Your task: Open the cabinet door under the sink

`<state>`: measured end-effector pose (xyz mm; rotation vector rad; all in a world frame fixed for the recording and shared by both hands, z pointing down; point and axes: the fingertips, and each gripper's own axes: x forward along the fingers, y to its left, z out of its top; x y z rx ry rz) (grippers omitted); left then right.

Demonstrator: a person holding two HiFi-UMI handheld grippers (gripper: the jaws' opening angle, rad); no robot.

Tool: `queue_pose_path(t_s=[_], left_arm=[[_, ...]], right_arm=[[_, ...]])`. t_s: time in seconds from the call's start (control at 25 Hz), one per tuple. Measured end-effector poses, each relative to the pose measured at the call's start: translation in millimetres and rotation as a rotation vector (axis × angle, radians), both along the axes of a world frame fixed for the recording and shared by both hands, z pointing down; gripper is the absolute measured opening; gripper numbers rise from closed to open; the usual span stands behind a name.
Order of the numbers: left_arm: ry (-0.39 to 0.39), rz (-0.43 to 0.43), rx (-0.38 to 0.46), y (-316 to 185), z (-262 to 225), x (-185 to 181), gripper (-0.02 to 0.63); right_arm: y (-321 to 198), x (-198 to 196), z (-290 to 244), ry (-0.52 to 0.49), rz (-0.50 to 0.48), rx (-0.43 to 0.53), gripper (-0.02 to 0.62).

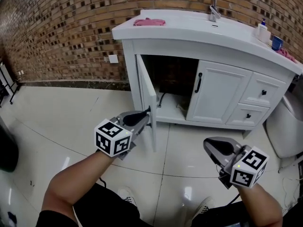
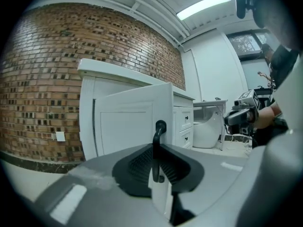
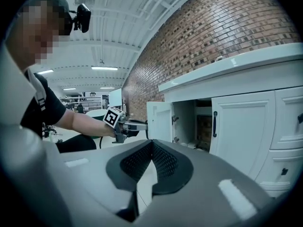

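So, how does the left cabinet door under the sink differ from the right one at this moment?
The left door stands swung wide open; the right door is closed, flush with the cabinet front. The left gripper is clamped on the left door's handle; the right door's handle is untouched. In the head view the left door shows edge-on, the right door shows its full face. Both doors are white, with black handles.

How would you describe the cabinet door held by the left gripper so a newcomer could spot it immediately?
Find the white vanity against the brick wall; two doors sit under its sink. The one you want is the left door, swung open with the left gripper clamped on its black handle, whereas the right door is closed.
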<state>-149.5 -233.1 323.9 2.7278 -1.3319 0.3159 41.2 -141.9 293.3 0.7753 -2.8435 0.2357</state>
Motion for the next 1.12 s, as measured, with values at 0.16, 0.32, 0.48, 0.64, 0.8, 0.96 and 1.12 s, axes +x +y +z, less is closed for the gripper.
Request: queue_pose_path(t_s=[0.16, 0.32, 0.48, 0.64, 0.8, 0.96, 1.12], left_arm=[[0.019, -0.057, 0.038, 9.4, -0.7, -35.5, 0.041], [0.029, -0.093, 0.063, 11.8, -1.4, -60.6, 0.040], [0.028, -0.116, 0.070, 14.8, 0.2, -81.8, 0.038], [0.035, -0.143, 0.075, 13.9, -0.7, -105.4, 0.035], [0.048, -0.154, 0.082, 12.7, -0.3, -116.5, 0.034], [0.046, -0.153, 0.091, 13.0, -0.4, -116.9, 0.034], [0.055, -0.184, 0.100, 11.6, -0.3, -124.7, 0.032]], right_arm=[[-2.5, -10.6, 0.0, 0.002, -0.020, 0.007, 0.008], [-4.8, -24.6, 4.5, 0.014, -0.035, 0.015, 0.008], [-2.2, -35.7, 8.3, 0.029, -0.057, 0.015, 0.008], [-2.5, -36.4, 9.4, 0.035, -0.058, 0.018, 0.008], [-6.7, -29.6, 12.9, 0.028, -0.044, 0.001, 0.008], [-13.1, -22.5, 12.2, 0.000, -0.013, -0.027, 0.008], [-14.2, -21.2, 11.2, 0.000, -0.007, -0.024, 0.008]])
